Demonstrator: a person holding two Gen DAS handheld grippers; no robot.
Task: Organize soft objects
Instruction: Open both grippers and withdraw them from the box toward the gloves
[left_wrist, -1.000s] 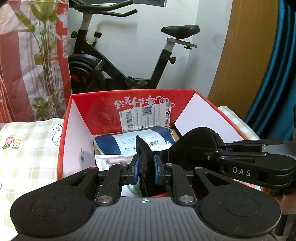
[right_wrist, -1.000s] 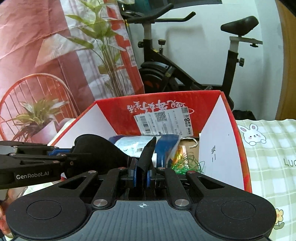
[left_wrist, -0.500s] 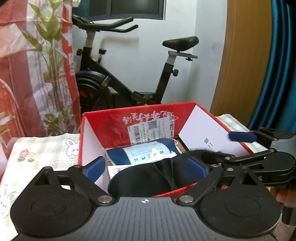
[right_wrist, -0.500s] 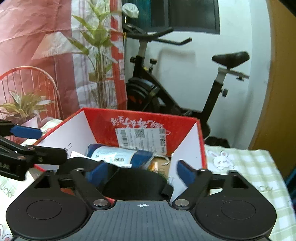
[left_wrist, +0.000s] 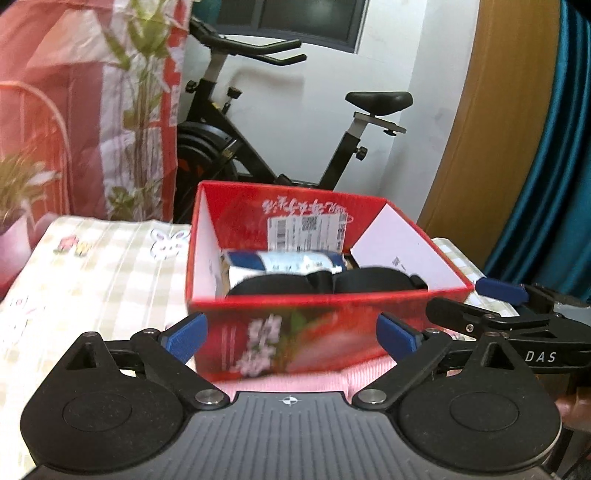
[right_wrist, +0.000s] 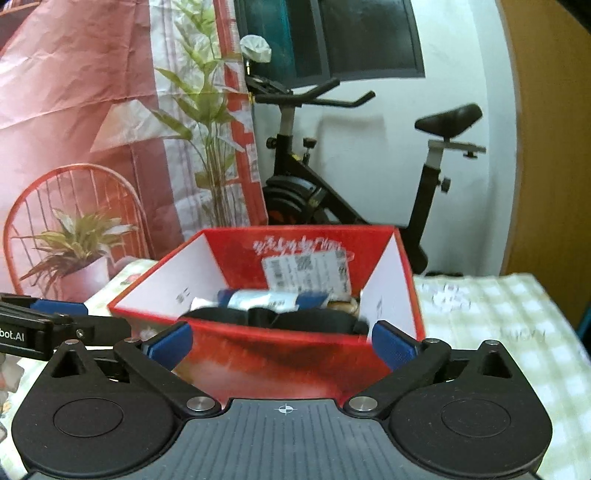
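A red cardboard box (left_wrist: 314, 332) (right_wrist: 280, 354) stands on the checked cloth, just beyond both grippers. Inside it a black soft object (left_wrist: 325, 282) (right_wrist: 273, 319) lies along the near wall, in front of a blue and white packet (left_wrist: 284, 260) (right_wrist: 258, 299). My left gripper (left_wrist: 291, 336) is open and holds nothing. My right gripper (right_wrist: 282, 343) has its jaws opening wide, with nothing between the pads. Each gripper's fingers show at the edge of the other's view: the right one's fingers (left_wrist: 500, 290) beside the box, the left one's fingers (right_wrist: 55, 308) likewise.
A pink ribbed cloth (left_wrist: 295, 384) lies under the box's near edge. The checked tablecloth (left_wrist: 92, 277) (right_wrist: 498, 325) spreads to both sides. Behind the table stand an exercise bike (left_wrist: 258, 155) (right_wrist: 332, 199) and a potted plant (right_wrist: 81, 277).
Both grippers were shut on the black soft object over the box. They let go, opened wide and drew back; the object now lies in the box.
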